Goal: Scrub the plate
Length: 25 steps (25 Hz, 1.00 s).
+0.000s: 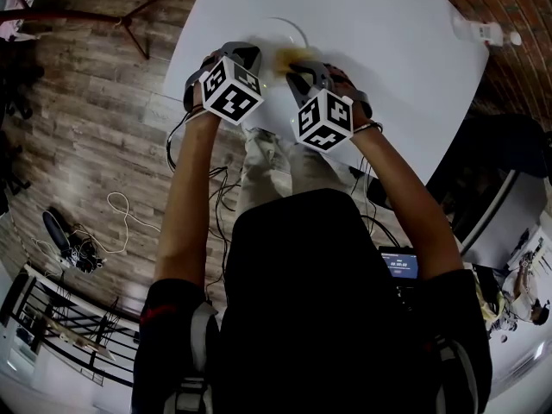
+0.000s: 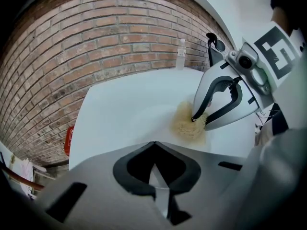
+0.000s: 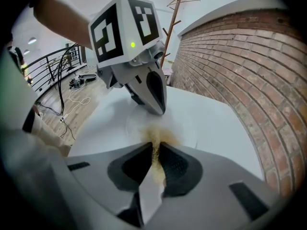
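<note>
Sponge [image 2: 187, 124] in right tool [image 3: 154, 150] on plate [image 3: 184, 123]; shut left tool [image 2: 154, 147] perhaps at rim.

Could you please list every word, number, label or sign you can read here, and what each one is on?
No text here can be read.
Small screen beside the person's right arm: light digits, too small to read.
Red object low by the brick wall: blurred, unreadable.
Bottle on the table: no readable label.
Cube on the left gripper and cube on the right gripper: black-and-white square patterns, no letters.
</note>
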Each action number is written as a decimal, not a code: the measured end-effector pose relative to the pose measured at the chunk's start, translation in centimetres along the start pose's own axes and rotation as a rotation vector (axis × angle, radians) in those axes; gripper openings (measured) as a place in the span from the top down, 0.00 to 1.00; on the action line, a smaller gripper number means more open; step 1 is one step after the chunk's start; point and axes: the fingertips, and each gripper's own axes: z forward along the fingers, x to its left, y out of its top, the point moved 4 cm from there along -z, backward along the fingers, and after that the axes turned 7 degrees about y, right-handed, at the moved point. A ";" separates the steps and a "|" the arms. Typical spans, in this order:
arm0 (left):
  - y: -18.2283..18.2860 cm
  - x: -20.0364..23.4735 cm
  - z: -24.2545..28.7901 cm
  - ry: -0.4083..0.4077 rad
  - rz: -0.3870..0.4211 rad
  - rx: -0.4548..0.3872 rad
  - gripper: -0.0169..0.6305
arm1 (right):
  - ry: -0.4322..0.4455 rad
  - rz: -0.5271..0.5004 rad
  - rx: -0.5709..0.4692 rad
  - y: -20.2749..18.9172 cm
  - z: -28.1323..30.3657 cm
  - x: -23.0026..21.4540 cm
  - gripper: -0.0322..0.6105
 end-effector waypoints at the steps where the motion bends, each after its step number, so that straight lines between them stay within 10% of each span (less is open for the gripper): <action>1: 0.0 0.0 0.0 0.000 -0.001 0.000 0.95 | 0.004 0.003 -0.001 0.1 0.0 0.1 0.86; 25: -0.2 0.2 -0.1 0.016 -0.005 -0.007 0.95 | 0.040 -0.050 0.014 1.4 1.0 0.9 0.86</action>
